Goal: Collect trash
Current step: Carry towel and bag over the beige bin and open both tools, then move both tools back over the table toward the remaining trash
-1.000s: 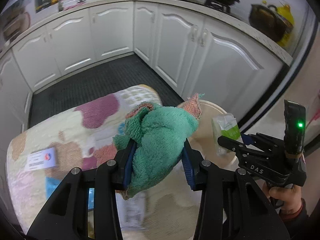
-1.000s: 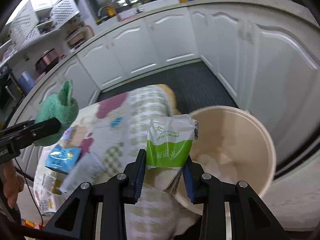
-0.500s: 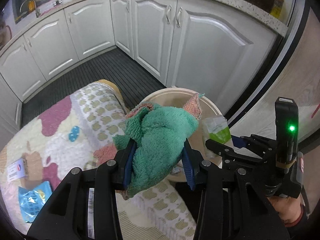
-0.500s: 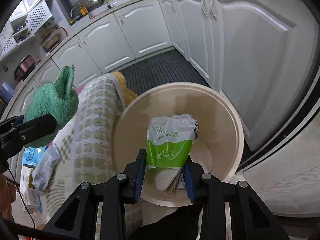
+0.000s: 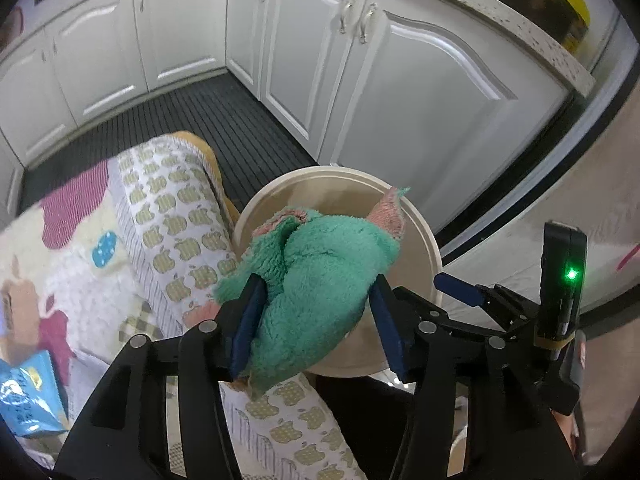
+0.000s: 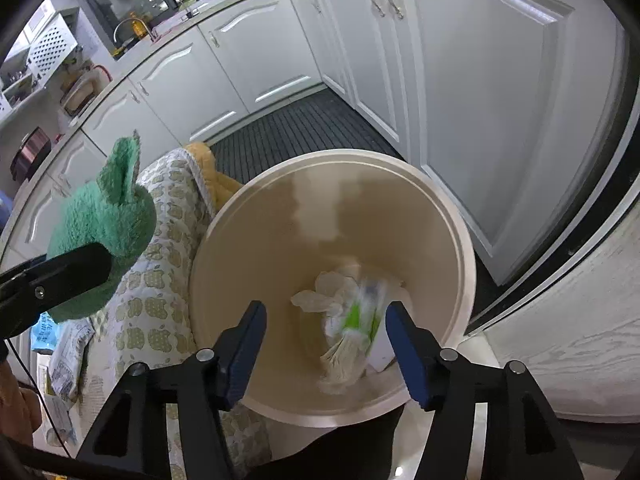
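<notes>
The right gripper (image 6: 326,346) hangs over the beige bin (image 6: 460,240), its jaws opening with nothing pressed between the pads; the green-and-white packet (image 6: 352,336), blurred, lies below and just ahead of them, inside the bin. The left gripper (image 5: 316,320) is opening too, the green cloth (image 5: 320,280) between its pads and apparently touching both, above the bin's near rim beside the patterned table cover (image 5: 168,240).

Both grippers tilt steeply down over the round beige plastic bin (image 6: 456,240). The right gripper (image 6: 326,338), above the bin's near rim, has its blue-padded jaws opening, nothing pinched between them. The left gripper (image 5: 316,316), at the bin's left edge, is opening too, a green fluffy cloth (image 5: 320,280) between its pads.
</notes>
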`<move>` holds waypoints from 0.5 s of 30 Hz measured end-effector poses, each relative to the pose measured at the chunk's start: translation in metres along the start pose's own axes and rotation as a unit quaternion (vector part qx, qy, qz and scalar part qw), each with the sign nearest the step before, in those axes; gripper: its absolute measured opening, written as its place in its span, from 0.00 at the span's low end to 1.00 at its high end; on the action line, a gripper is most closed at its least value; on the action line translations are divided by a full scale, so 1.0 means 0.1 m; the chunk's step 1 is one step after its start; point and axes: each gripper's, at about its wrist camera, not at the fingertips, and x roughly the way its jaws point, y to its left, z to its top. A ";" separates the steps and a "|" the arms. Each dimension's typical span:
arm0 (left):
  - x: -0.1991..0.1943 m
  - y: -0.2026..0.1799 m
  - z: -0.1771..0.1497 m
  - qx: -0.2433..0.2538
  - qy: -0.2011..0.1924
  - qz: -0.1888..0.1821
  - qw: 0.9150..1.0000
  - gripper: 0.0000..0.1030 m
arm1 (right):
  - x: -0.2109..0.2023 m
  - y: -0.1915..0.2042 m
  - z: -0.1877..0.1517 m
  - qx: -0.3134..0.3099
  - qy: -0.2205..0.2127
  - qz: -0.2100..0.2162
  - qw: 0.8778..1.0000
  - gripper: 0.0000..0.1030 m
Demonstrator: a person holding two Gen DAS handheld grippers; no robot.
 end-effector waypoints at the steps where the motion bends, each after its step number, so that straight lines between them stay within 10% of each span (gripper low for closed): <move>1: 0.00 0.03 0.00 -0.005 0.000 -0.001 1.000 0.53 | 0.00 0.00 0.00 0.001 0.001 -0.001 1.000 0.58; 15: -0.21 0.07 -0.03 -0.009 -0.020 0.018 1.000 0.55 | -0.07 0.08 -0.05 -0.011 0.004 0.004 1.000 0.62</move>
